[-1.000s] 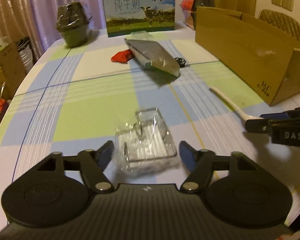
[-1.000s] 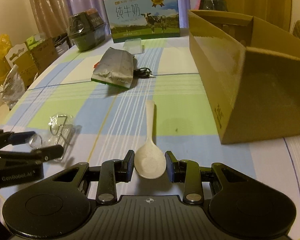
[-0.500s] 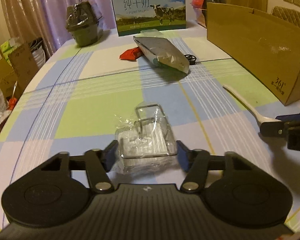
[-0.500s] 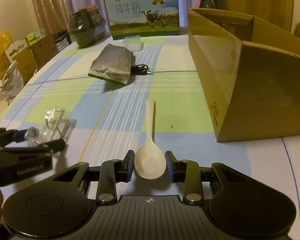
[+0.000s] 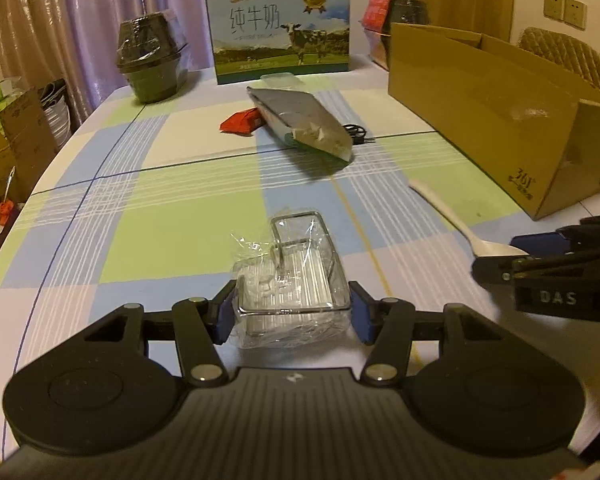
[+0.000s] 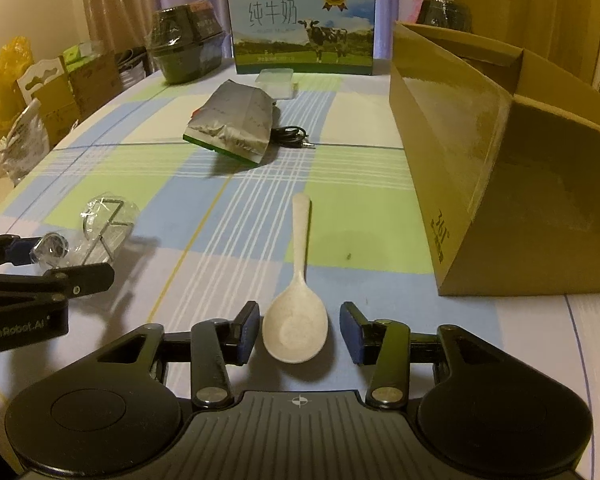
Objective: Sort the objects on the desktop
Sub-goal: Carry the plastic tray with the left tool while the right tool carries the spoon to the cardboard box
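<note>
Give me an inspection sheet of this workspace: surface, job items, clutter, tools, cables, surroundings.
Surface: table with plaid tablecloth, flat.
Job's things: white spoon lying flat, bowl end nearest the right tool; plastic-wrapped wire holder; open cardboard box at right.
Clutter: silver foil bag, red packet, clear plastic container, milk carton box, wrapped dark pots.
Tools: left tool open, astride the holder; right tool open, astride the spoon bowl.
Cables: black cable coiled beside the foil bag.
Surroundings: curtains, cartons at left.
</note>
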`<state>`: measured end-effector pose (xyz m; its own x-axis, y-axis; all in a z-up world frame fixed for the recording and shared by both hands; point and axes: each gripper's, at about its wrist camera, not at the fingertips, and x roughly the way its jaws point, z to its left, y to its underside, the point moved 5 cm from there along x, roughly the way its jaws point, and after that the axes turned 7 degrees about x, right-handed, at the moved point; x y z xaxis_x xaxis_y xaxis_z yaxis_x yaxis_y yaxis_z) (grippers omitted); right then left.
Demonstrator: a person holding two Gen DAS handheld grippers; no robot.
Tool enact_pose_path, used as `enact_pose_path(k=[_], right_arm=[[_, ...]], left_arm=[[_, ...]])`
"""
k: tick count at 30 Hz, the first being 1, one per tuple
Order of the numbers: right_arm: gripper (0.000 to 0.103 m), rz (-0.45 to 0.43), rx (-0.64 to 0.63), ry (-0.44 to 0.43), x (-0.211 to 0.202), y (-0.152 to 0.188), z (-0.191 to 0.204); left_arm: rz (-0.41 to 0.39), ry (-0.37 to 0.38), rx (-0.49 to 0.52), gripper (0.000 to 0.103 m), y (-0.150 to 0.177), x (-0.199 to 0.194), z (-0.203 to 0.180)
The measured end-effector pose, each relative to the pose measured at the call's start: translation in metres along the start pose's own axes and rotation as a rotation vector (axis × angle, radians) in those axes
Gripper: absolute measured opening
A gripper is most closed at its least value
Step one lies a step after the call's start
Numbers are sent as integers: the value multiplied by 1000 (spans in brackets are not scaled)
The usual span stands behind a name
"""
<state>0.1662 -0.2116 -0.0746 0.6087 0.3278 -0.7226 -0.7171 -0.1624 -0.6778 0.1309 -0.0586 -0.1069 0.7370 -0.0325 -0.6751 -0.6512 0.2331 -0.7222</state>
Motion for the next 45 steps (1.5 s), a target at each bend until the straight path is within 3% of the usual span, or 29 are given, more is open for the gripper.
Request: enact_pose_path(k=[4,5,9,28,45], right_arm=[[41,-7,-51,16,2,2,5],[29,-4,-48,16,2,1,4],[30,3,-31,12,-7,-2,5],[30,-155,16,-12,-102,-26,13],[30,-212,36,5,-132,-29,-1]], left_arm=[[1,3,-9,51,0,-3,0],[2,3,-8,51,0,-3,0],[-9,8,-4,51,-4,-11,-1],[-100,31,-5,51,-29,-75,-19],[-135,51,-4,51,-41,-96,-29]])
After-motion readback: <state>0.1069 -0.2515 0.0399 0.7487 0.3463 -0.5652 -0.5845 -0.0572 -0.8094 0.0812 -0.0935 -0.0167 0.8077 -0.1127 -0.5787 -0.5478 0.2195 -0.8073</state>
